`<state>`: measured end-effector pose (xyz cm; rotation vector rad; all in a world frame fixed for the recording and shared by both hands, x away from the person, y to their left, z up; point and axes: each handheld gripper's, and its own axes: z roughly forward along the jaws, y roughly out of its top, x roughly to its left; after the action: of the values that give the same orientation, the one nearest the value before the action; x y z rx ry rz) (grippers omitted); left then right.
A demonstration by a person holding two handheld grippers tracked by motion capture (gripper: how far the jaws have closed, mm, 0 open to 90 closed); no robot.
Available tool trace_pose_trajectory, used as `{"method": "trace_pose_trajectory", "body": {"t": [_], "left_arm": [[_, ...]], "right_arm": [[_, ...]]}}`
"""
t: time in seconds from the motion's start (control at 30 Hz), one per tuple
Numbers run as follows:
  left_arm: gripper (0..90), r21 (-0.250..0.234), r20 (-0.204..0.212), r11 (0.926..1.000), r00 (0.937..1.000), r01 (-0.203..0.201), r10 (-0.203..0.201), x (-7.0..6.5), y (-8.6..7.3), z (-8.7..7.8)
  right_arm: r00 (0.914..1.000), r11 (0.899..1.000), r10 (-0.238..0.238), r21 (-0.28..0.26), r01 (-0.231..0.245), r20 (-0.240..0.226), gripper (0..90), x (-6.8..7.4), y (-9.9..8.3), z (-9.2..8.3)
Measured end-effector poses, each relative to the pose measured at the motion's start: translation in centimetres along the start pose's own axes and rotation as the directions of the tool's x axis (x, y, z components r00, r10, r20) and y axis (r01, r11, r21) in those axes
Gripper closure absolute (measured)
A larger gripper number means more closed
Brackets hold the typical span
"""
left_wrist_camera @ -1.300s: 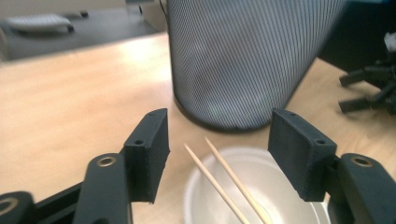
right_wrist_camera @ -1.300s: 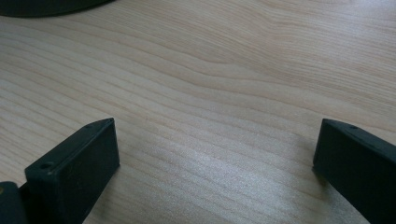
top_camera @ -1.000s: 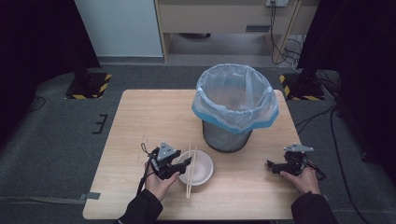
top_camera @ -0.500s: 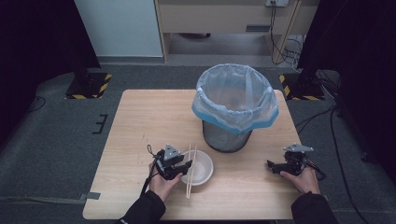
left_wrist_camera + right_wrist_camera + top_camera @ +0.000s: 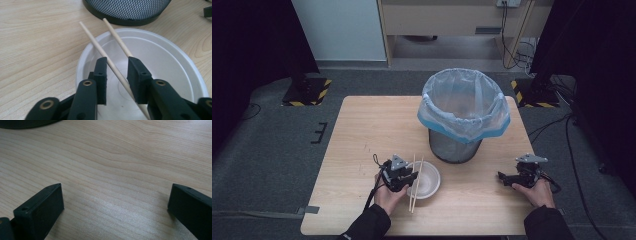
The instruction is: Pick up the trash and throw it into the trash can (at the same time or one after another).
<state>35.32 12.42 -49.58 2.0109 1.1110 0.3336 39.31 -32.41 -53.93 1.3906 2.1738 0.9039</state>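
L gripper: in my L hand at the near-L part of the table, over the L rim of the bowl. In the left gripper view my jaws have just been closing and now stand narrow, w/ the chopsticks between them.
L grip state: one stick runs diagonally thru the gap, touching the L pad's inner edge near its tip; the other stick meets the top of the R pad. Can't call it a firm clamp yet, gap remains beside the stick.
Chopsticks: two pale wooden sticks lying across the bowl, tips pointing toward the bin, spread slightly apart at the far end. In the high view they lie over the bowl's L side, near ends past the rim toward me.
Bowl: white, round, shallow, on the table just in front of the bin. Left gripper view has its inside bare apart from the sticks.
Bin: black mesh basket w/ a clear-and-blue bag liner folded over the rim, upright at mid-table, just behind the bowl. Its mesh base is at the top of the left gripper view.
R gripper: in my R hand at the near-R part of the table, well apart from the bowl, pointing L.
R grip state: jaws wide apart, nothing but bare wood between them.
Table: light wood grain.
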Motion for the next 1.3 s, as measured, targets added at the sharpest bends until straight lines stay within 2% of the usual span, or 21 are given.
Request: {"method": "trace_pose_trajectory", "body": {"t": [0.3,0.63,1.1,1.3], "left_arm": [[77.8,0.015,-0.018,0.9999,0.9998,0.005,-0.005,0.46,0.08,-0.12],[84.6,0.030,-0.020,0.9996,0.9998,-0.004,0.005,0.55,0.10,-0.15],[85.5,0.037,-0.013,0.9993,0.9998,-0.013,0.013,0.57,0.21,-0.27],[85.5,0.022,-0.011,0.9996,0.9998,-0.019,0.019,0.50,0.43,-0.51]], "right_arm": [[1.0000,1.000,-0.001,0.000,0.001,-0.001,0.5,-0.01,0.00,0.00],[1.0000,1.000,-0.002,0.000,0.002,-0.001,0.6,-0.02,0.01,0.01],[1.0000,1.000,-0.004,0.000,0.004,-0.002,0.5,-0.04,0.01,0.01],[1.0000,1.000,-0.004,0.000,0.004,-0.002,0.5,-0.04,0.01,0.01]]}}
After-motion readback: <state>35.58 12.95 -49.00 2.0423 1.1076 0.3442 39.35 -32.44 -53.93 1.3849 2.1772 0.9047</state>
